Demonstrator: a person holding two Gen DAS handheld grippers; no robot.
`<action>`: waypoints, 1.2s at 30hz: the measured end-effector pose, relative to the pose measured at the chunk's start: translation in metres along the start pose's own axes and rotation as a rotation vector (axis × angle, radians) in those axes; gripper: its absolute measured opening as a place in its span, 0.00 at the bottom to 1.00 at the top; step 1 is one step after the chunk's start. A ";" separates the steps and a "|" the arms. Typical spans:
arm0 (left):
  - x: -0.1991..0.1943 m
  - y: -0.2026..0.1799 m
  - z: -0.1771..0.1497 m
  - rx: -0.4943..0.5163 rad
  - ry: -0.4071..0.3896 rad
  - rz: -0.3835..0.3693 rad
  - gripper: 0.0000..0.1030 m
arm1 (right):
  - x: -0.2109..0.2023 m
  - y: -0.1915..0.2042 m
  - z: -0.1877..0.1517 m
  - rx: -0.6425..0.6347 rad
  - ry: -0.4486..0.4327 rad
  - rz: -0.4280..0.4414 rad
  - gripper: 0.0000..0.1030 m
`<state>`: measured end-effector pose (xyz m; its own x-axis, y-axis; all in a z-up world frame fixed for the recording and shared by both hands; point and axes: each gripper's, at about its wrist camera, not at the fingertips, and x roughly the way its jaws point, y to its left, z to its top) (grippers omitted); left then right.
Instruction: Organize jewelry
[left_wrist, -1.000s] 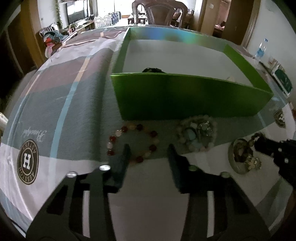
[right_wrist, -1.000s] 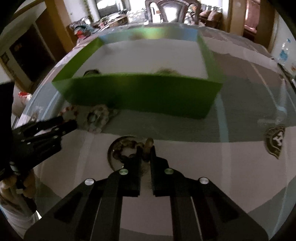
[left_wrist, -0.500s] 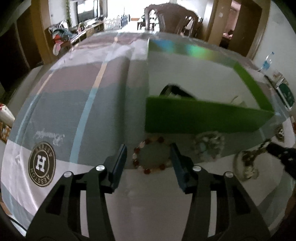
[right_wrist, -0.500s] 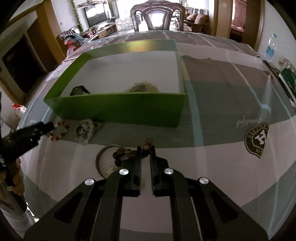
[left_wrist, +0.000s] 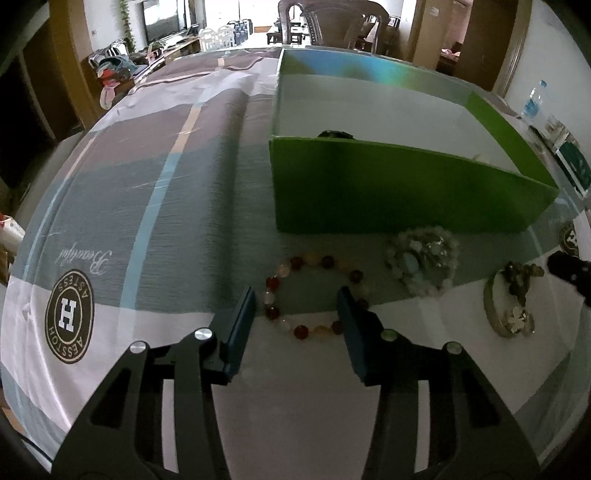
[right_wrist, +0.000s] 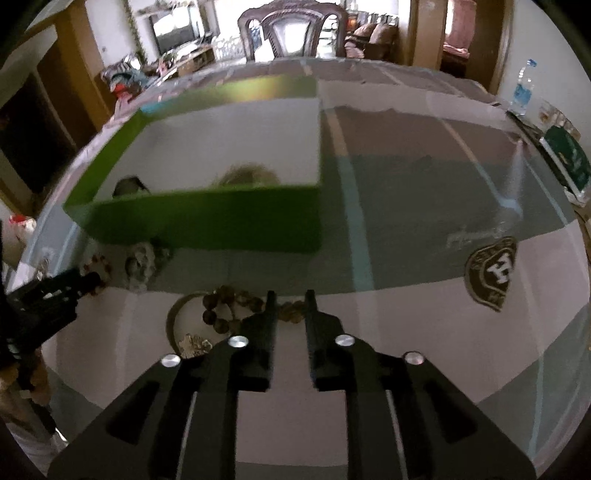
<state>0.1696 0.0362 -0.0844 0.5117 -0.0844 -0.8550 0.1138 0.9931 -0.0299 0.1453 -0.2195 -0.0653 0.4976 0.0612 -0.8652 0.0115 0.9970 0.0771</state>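
A red and pale bead bracelet (left_wrist: 314, 295) lies on the tablecloth in front of a green box (left_wrist: 399, 192). My left gripper (left_wrist: 297, 295) is open, its fingers either side of the bracelet's near half. A pale green cluster bracelet (left_wrist: 421, 258) lies to its right. Further right are a metal bangle (left_wrist: 506, 310) and a brown bead string (left_wrist: 522, 273). In the right wrist view my right gripper (right_wrist: 290, 301) is slightly open around the brown bead string (right_wrist: 236, 306), beside the bangle (right_wrist: 177, 325). The box (right_wrist: 207, 218) holds two dark pieces.
The striped tablecloth (left_wrist: 147, 206) with round logos covers the table. A carved chair (right_wrist: 291, 33) stands at the far end. A water bottle (right_wrist: 521, 92) and a green booklet (right_wrist: 567, 158) sit at the right edge. The left gripper shows in the right wrist view (right_wrist: 51, 295).
My left gripper has moved closer over the red bead bracelet. My right gripper's fingers have parted a little around the brown bead string and the view has swung right.
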 end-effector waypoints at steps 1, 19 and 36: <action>0.000 0.000 0.000 -0.002 0.001 -0.002 0.48 | 0.004 0.002 0.000 -0.006 0.005 -0.004 0.39; -0.002 0.002 0.001 -0.022 0.005 -0.023 0.14 | -0.007 -0.001 -0.005 -0.006 -0.027 0.058 0.00; -0.014 -0.007 -0.005 -0.003 -0.022 -0.003 0.36 | 0.031 0.011 0.006 0.017 0.041 0.027 0.13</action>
<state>0.1573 0.0308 -0.0752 0.5300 -0.0895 -0.8433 0.1128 0.9930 -0.0344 0.1660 -0.2071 -0.0888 0.4624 0.0898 -0.8821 0.0134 0.9940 0.1082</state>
